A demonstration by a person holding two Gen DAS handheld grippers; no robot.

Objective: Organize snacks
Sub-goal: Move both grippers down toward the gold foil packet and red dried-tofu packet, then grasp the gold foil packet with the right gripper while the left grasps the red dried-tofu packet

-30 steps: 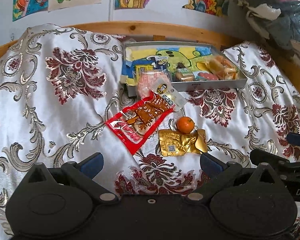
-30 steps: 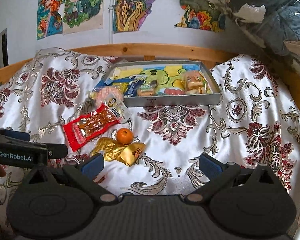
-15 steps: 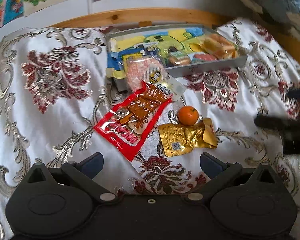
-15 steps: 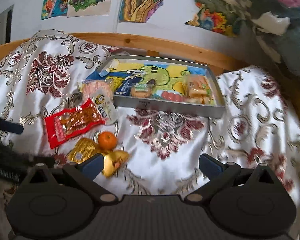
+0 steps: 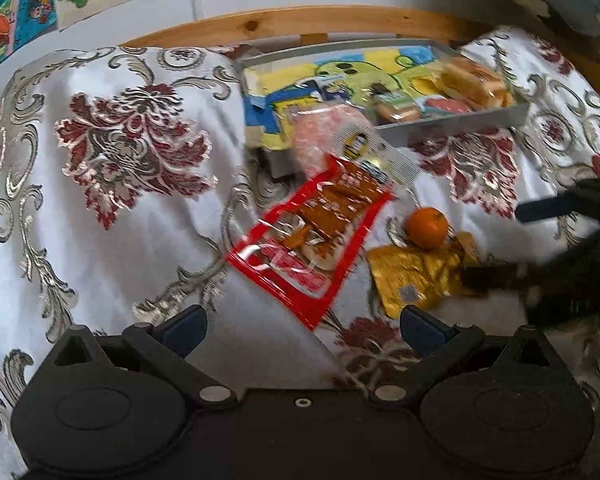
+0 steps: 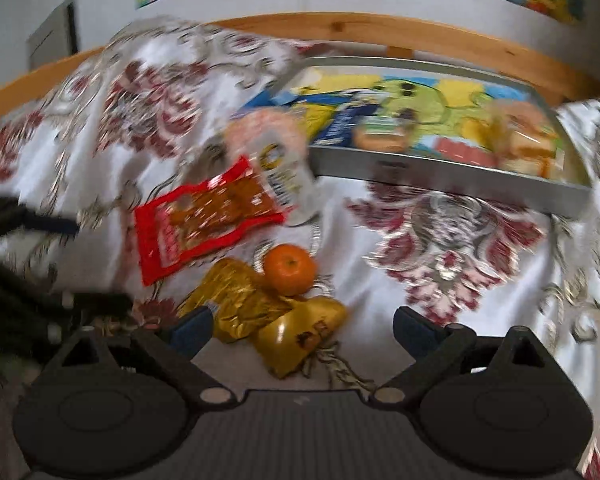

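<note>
Diagonally, red packet (image 5: 306, 240) (corner nearest).

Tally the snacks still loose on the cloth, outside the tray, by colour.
Red packet: 1
Gold packet: 1
Orange fruit: 1
Pink-and-white packet, leaning against the tray: 1
Total: 4
Both the left gripper and right gripper are open and empty.

Soft, even daylight; fisheye bending at the edges; motion blur throughout, heaviest in the right wrist view.
</note>
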